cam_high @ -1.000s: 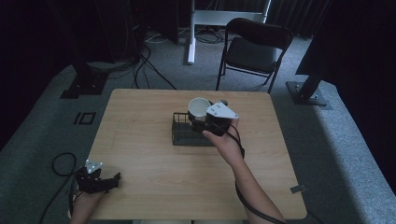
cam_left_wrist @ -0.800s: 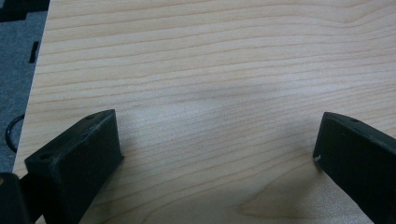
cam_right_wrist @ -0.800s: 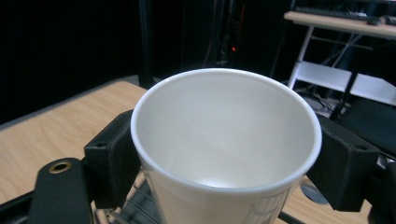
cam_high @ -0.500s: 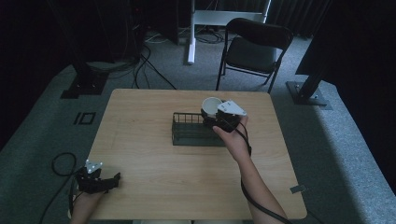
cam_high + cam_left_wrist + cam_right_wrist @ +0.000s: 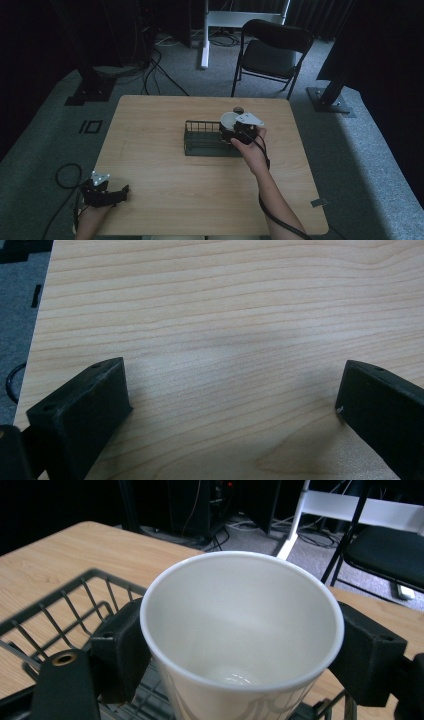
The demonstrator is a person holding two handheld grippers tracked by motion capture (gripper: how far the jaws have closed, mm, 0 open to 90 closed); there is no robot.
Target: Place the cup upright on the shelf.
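Observation:
A white paper cup (image 5: 228, 118) (image 5: 240, 625) is held upright between the jaws of my right gripper (image 5: 231, 127) (image 5: 240, 645), which is shut on its sides just below the rim. The cup looks empty inside and hangs over the right end of a dark wire basket (image 5: 192, 123) (image 5: 75, 587) in the middle of the table. My left gripper (image 5: 120, 194) (image 5: 232, 400) rests at the table's front left corner. It is open, with bare wood between its jaws.
The wooden table (image 5: 150, 125) has bare room around the basket. A small dark round thing (image 5: 238, 109) lies just behind the cup. A black folding chair (image 5: 272, 50) stands beyond the far edge, with stands and cables on the floor.
My right gripper has carried the cup rightward along the basket to its right end, and it now sits slightly lower. The left gripper has stayed put.

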